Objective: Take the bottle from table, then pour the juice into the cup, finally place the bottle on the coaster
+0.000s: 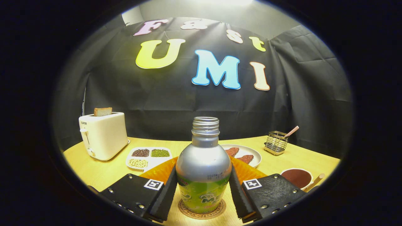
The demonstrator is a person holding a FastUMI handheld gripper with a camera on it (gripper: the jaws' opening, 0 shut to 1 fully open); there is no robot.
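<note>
Bottle (203, 171), silver-shouldered with a green label and no cap on its threaded neck, stands upright on a round cork coaster (202, 210) printed with ring lettering too small to read. On either side of the bottle the claw (202, 191) has both fingers against its body, seemingly grasping it. Judging by this, the final placing step looks nearly done, with only letting go left; whether juice was poured cannot be told. Behind the bottle lies an orange mat (160, 172). Farther behind it, to the left, a cream toaster (103, 135) reads "SUPOR". The bottle's label lettering is partly hidden.
</note>
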